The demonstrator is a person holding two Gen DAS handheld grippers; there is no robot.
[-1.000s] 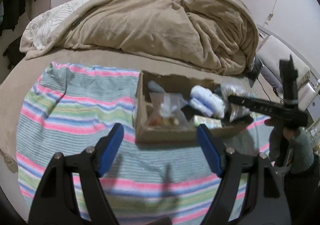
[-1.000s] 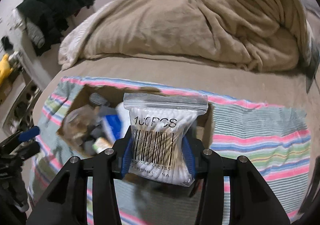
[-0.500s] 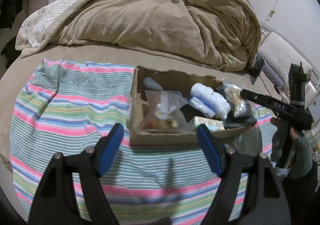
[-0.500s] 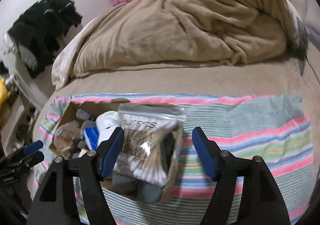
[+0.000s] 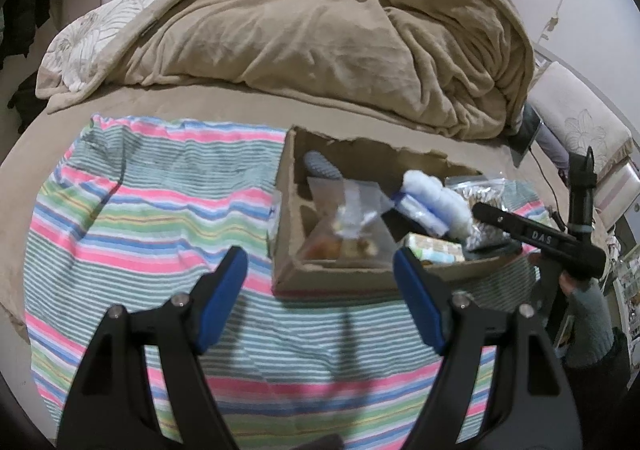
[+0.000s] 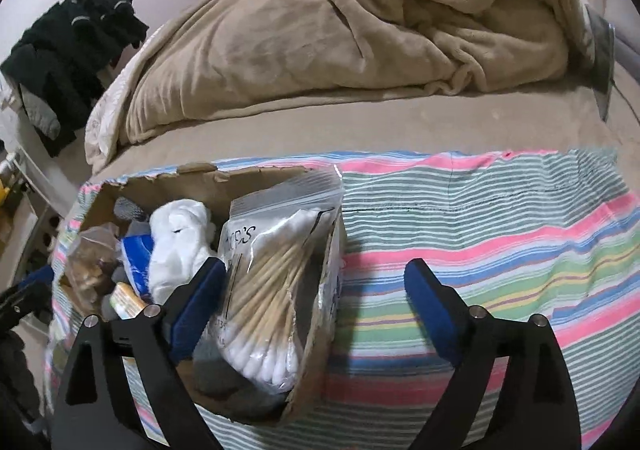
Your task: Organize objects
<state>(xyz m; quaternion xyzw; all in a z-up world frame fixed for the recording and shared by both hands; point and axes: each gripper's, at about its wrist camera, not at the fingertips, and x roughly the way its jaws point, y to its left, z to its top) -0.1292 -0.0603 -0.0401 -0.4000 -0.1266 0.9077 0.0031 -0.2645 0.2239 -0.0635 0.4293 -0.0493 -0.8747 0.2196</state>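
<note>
A torn cardboard box [image 5: 286, 242] [image 6: 316, 362] sits on a striped cloth [image 5: 132, 218] [image 6: 480, 234] on the bed. It holds a bag of cotton swabs [image 6: 266, 290] [image 5: 480, 196] leaning at its right end, a white cotton roll [image 6: 178, 246] [image 5: 434, 196], a clear bag of small items [image 5: 346, 226] [image 6: 90, 262] and a small green packet [image 5: 434, 248]. My right gripper [image 6: 312, 306] is open and empty, just above the box's right end, its left finger beside the swab bag. My left gripper [image 5: 320, 294] is open and empty, in front of the box.
A heaped tan blanket [image 5: 320, 50] [image 6: 340, 30] lies behind the box. Dark clothes [image 6: 76, 46] hang at the left. A pillow [image 5: 576, 126] and a cable lie at the bed's right edge. The right hand-held gripper's body [image 5: 540, 238] shows beside the box.
The right gripper opened and let go of the cotton swab bag, which now lies in the box's right end. The right gripper then drew back a little. The left gripper stayed open.
</note>
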